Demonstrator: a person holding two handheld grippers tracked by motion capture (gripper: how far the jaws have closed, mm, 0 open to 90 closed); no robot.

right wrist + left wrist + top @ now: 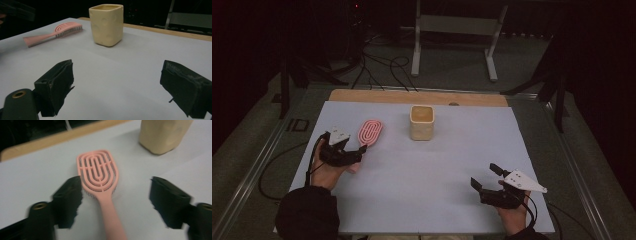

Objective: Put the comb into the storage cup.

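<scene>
Black jaws of the left gripper stood wide apart in the left gripper view, with the handle of the pink hairbrush running between them; neither pad touched it. That brush lay flat on the pale sheet covering the bench, back up and bristles down, its head pointing toward the far edge. From the high view, the left gripper sat over the handle end, held in the person's left hand. A cream square cup stood upright, near the brush head but apart from it. The right gripper rested low at the near right of the bench, well apart from both things, its jaws open with nothing between them.
</scene>
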